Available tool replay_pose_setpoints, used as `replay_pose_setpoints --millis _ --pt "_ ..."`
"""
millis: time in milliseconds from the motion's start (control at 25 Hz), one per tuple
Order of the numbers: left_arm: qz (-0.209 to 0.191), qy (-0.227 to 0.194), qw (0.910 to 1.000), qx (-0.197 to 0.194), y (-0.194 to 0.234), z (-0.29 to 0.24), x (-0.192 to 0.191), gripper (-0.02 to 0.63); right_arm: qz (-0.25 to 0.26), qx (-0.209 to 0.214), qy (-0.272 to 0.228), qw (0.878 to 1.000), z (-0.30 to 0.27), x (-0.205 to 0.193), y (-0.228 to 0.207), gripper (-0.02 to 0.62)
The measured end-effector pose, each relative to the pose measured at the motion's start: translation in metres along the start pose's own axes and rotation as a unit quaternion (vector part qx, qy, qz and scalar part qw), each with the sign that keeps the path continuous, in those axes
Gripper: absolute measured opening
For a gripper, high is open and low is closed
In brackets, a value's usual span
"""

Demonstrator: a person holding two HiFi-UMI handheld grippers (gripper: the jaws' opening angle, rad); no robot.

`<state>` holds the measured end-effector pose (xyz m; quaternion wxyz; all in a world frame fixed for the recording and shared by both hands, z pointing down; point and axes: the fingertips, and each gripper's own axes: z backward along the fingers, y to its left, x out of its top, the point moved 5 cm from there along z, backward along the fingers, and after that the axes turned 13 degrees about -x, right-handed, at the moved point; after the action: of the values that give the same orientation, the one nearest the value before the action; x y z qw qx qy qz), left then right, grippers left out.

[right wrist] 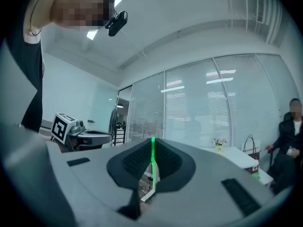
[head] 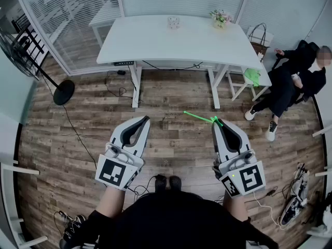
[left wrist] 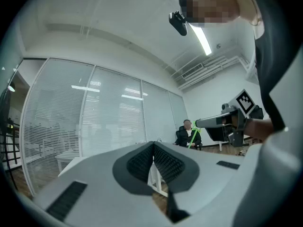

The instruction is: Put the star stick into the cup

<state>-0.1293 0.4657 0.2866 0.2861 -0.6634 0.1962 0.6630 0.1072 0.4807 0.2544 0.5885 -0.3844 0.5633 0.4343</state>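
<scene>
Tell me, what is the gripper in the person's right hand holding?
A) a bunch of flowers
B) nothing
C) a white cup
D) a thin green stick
D: the right gripper has its jaws shut on the green stick, which pokes out past their tips in the head view.

No words, numbers or brand names can be read anywhere. Only black-and-white square marker patterns are seen, printed on the cube (head: 114,173) of the left gripper (head: 143,120), lower left of the head view, and on the cube (head: 248,179) of the right gripper (head: 217,122), lower right.
</scene>
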Motion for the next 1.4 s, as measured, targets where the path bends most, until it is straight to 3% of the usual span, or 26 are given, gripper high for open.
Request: replay_pose_setpoints --millis 760,1400 --pt "0.006 -0.011 0.9999 -0.004 0.003 0.007 0.003 0.014 -0.005 0.003 -0.003 1.000 -0.001 0.001 0.010 0.021" --pt "0.004 -0.016 0.9996 -0.024 0.025 0.027 -0.006 0.014 -0.015 -0.029 -0.011 0.999 -0.008 -0.006 0.032 0.021"
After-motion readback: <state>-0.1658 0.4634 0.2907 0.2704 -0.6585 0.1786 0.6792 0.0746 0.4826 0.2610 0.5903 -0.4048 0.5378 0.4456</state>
